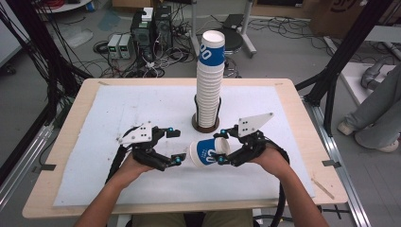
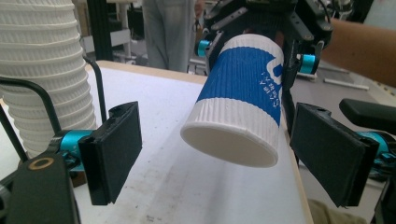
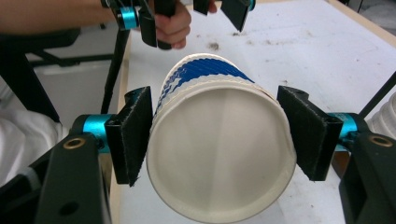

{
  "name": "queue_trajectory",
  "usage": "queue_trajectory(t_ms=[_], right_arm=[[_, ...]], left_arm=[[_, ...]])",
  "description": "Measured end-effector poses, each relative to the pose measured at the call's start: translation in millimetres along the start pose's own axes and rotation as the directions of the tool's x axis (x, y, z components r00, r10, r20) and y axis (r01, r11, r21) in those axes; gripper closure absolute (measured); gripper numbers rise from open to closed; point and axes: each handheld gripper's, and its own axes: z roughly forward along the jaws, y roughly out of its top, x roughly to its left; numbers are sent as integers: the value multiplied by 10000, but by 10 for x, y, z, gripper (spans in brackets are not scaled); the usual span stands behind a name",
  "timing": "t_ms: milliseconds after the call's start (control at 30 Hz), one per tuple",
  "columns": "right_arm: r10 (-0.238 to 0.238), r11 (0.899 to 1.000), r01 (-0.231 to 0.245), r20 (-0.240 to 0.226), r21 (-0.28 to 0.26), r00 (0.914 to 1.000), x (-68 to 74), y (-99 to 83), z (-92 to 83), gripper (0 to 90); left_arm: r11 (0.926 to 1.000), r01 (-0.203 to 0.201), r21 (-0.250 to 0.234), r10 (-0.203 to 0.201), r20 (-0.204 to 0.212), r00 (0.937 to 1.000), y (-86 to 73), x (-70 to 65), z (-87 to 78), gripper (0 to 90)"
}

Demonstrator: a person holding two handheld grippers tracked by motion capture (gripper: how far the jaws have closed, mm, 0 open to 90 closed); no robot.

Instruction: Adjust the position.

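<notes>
Item one, your left gripper (image 1: 176, 145): jaws spread wide and empty, lying low over the white mat (image 1: 118, 118). In the left gripper view the cup's base sits between its two pads (image 2: 116, 149) with clear air on both sides, so it is placed to receive the cup, not yet gripping it.

Item two, the blue-banded paper cup (image 1: 209, 151): held on its side just above the mat, between your two grippers and just in front of the stack. Its closed base points toward your left gripper and its open mouth toward your right, likely so the base end is free for a handover.

Item three, the stack of cups (image 1: 210, 80): upright in a wire holder (image 1: 206, 118) at the mat's centre, well clear of both hands.

Item four, your right gripper (image 1: 220, 147): clamped on the cup near its rim, the pads pressing either side of the mouth (image 3: 219, 154). That grip carries the cup's whole weight.
</notes>
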Motion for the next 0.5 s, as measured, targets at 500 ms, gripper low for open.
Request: queue_trajectory(t_ms=[500], right_arm=[[541, 9916, -555, -156, -1170, 9984, 18, -163, -13, 304]], left_arm=[[9981, 223, -578, -209, 250, 9995, -124, -41, 95, 150]])
